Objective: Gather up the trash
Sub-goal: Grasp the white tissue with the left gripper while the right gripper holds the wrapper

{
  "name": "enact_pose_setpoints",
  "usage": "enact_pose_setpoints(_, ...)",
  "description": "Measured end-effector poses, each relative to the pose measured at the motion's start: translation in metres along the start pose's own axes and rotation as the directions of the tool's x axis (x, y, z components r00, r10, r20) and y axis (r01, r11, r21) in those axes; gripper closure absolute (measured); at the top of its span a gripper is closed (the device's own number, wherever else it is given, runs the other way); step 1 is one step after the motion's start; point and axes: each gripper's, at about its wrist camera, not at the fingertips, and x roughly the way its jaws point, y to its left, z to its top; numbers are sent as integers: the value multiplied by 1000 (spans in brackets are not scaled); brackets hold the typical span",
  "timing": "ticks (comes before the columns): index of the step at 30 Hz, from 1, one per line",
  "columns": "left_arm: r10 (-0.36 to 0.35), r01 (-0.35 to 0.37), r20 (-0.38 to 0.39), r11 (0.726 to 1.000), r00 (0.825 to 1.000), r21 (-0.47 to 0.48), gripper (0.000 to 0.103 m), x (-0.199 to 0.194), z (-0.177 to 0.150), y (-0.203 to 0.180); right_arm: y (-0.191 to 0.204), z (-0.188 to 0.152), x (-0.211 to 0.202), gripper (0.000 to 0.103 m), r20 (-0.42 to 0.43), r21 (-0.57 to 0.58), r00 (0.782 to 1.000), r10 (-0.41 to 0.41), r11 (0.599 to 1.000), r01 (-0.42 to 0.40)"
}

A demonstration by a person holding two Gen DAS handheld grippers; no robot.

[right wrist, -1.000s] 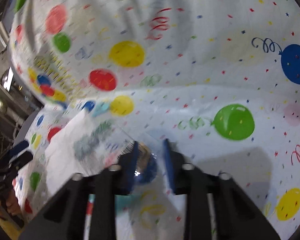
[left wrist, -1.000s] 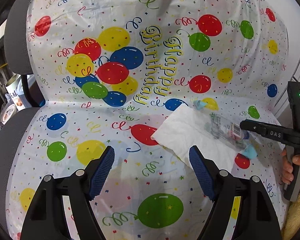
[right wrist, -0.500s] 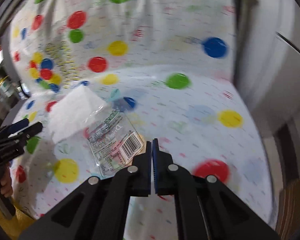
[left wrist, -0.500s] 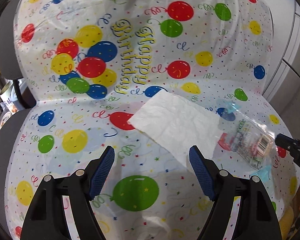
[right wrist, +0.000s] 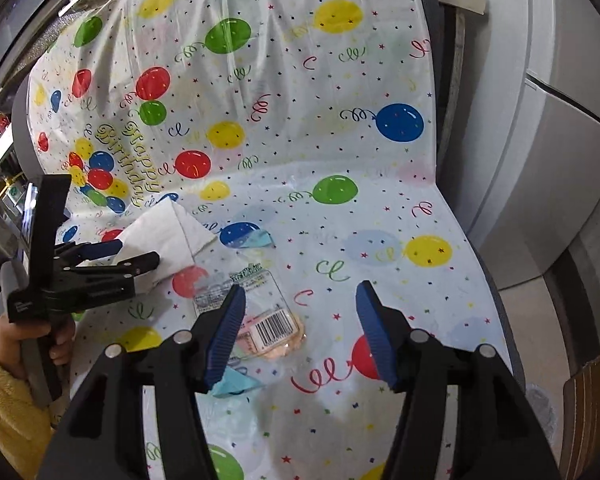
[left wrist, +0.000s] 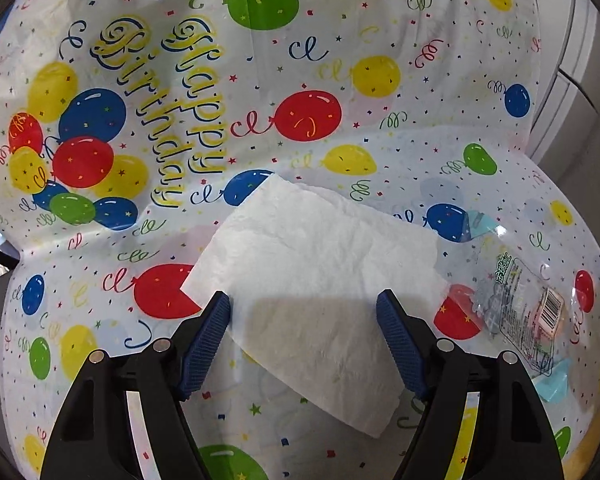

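Left wrist view: the left tongs [left wrist: 304,312] hang over the white napkin [left wrist: 320,280] in the middle of the frame. Its jaws are apart and closing a little, with the napkin's near part showing between them, but the pads do not press on it yet. The napkin lies flat on the balloon sheet [left wrist: 260,80] that covers a chair. A clear wrapper [left wrist: 520,312] lies at the right of the frame, just beside the napkin and maybe on its edge.

In the right wrist view the right tongs [right wrist: 300,312] are at the bottom middle. Its jaws are apart and opening, with nothing held. The wrapper sits under the left jaw, more to the left than between the two.

What could go wrong? The napkin is thin and flat, so the left tongs may slide over it and pinch the slippery sheet too, and then the sheet would lift off the chair. The wrapper is light and shiny. If the right tongs come down off to the side, they may just push it away or grab only a corner, and it could slip out.
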Motion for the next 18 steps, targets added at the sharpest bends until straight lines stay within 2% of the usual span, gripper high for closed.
enact_pose_setpoints(1, 2, -2, 8, 1000, 1000, 3, 34, -1, 0, 0, 0, 0, 0, 46, -1, 4, 1000, 1, 1000, -1)
enact_pose_setpoints(4, 34, -36, 45, 999, 998, 36, 65, -7, 1, -2, -1, -1, 2, 46, -3, 7, 1000, -11, 1000, 11)
enact_pose_setpoints(5, 44, -46, 54, 998, 998, 42, 87, -10, 2, -1, -2, -2, 3, 46, -3, 8, 1000, -12, 1000, 12)
enact_pose_setpoints(6, 40, -42, 60, 999, 997, 32, 100, -14, 3, 0, -2, -3, 3, 46, -2, 4, 1000, -16, 1000, 16)
enact_pose_setpoints(9, 9, -8, 136, 1000, 991, -14, 101, -40, 2, 7, -1, -5, 4, 45, 1, -16, 1000, -21, 1000, 21)
enact_pose_setpoints(12, -22, 35, 214, 998, 977, -55, 101, -76, -4, 10, 3, -9, 8, 28, -15, -42, 1000, 13, 999, -13)
enact_pose_setpoints(14, -25, 45, 243, 996, 970, -78, 101, -95, -10, 13, 9, -12, 15, 23, -39, -83, 999, 31, 996, -35)
enact_pose_setpoints(18, -68, 103, 252, 986, 965, -128, 101, -112, -29, 19, 13, -16, 37, 22, -87, -123, 996, 7, 992, -18)
